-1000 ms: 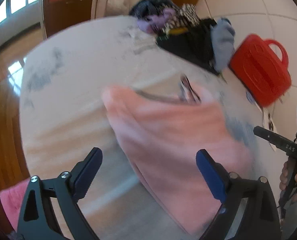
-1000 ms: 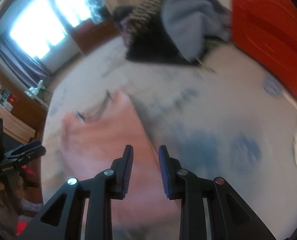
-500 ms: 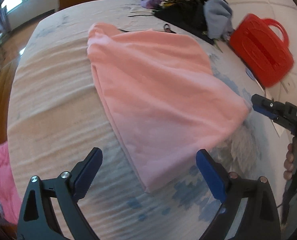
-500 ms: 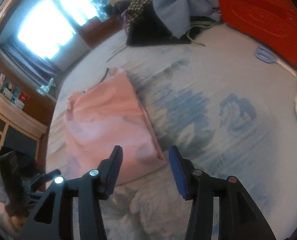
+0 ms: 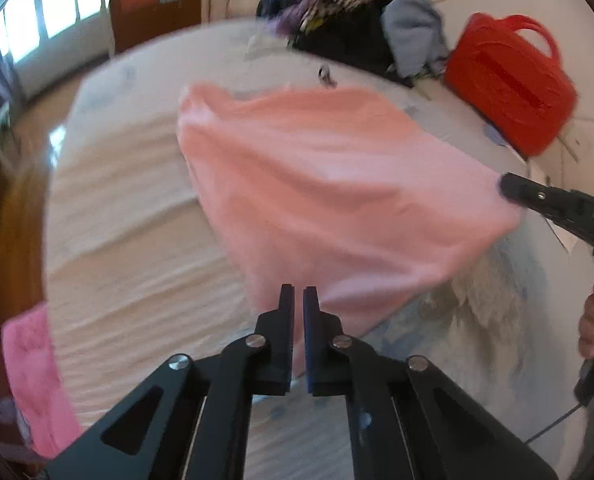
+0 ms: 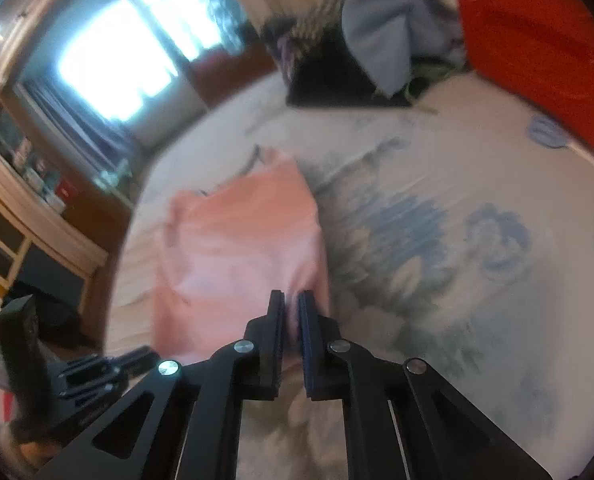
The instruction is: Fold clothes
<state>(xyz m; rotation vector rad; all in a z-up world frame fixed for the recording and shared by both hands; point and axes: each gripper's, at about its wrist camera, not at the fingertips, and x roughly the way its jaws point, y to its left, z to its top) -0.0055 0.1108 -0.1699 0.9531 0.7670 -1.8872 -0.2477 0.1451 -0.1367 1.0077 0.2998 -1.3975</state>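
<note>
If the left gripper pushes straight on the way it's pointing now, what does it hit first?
Most likely the near corner of the pink garment, right at the tips of the shut left gripper, with the bedspread under it. Blur hides any contact.

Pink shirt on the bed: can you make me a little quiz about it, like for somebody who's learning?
1. True or false: the red case lies on the pink garment.
2. What does the right gripper pinch? A) pink garment B) grey cloth C) red case
3. Fill in: the left gripper is ___ on the garment's near corner.

Key: 1 false, it lies apart, by the clothes pile. 2 A; its jaws have just closed. 3 shut; its jaws have just closed too.
</note>
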